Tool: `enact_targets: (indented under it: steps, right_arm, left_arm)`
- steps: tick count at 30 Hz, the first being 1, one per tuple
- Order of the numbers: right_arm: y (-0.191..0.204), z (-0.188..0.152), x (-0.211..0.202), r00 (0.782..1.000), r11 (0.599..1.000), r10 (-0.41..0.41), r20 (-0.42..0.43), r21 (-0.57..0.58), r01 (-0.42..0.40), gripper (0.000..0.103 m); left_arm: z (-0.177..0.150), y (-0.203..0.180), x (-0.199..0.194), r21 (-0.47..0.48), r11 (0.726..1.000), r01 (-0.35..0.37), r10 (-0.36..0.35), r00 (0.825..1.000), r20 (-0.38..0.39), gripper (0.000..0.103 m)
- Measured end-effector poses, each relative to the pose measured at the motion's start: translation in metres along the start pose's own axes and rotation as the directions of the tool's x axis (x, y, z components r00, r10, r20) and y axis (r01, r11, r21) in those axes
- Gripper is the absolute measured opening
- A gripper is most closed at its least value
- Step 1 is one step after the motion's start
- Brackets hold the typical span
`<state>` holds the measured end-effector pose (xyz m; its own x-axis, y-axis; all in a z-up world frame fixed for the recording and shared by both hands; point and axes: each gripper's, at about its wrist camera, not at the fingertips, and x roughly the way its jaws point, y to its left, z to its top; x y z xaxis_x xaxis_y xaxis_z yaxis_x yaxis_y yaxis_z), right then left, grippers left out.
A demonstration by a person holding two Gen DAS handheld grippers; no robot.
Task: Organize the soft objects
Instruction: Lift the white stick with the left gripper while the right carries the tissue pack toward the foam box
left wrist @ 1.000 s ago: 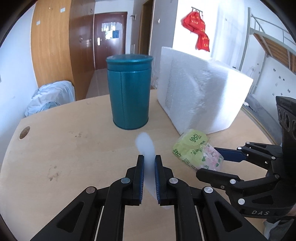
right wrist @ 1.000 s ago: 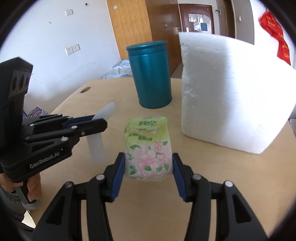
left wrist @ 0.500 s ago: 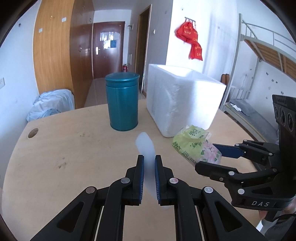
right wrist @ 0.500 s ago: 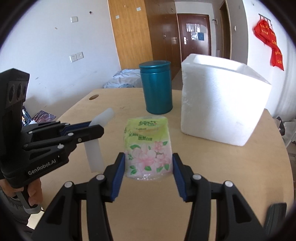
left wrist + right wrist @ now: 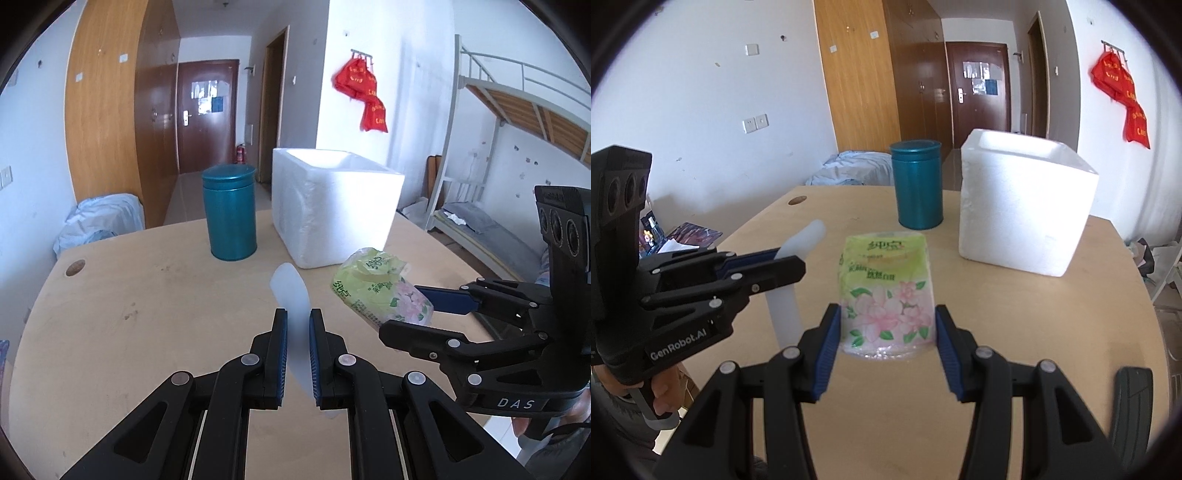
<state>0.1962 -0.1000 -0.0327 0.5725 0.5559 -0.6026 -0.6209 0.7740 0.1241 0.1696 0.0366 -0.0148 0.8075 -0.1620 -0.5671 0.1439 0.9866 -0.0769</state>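
The left gripper (image 5: 298, 334) pinches a white foam strip (image 5: 291, 295). The right gripper (image 5: 888, 332) clamps a tissue pack (image 5: 886, 291) above the desk (image 5: 1052, 332), near its front edge.

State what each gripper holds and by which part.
Left gripper: a pale translucent soft strip, pinched across its middle. Right gripper: a green floral plastic-wrapped tissue pack, clamped by its two sides near its lower end.
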Motion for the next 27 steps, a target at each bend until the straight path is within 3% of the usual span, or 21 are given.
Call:
enact_targets:
  steps: [15, 27]
  right_arm:
    - [0.029, -0.029, -0.062, 0.996, 1.0, -0.013, 0.087, -0.001, 0.013, 0.054]
    - [0.032, -0.031, -0.093, 0.982, 0.998, -0.055, 0.182, 0.002, 0.056, 0.054]
  left_arm:
    - [-0.028, -0.03, -0.066, 0.031, 0.999, 0.019, -0.021, 0.997, 0.08, 0.012]
    - [-0.02, -0.043, -0.09, 0.054, 0.996, 0.068, -0.075, 0.985, 0.153, 0.012]
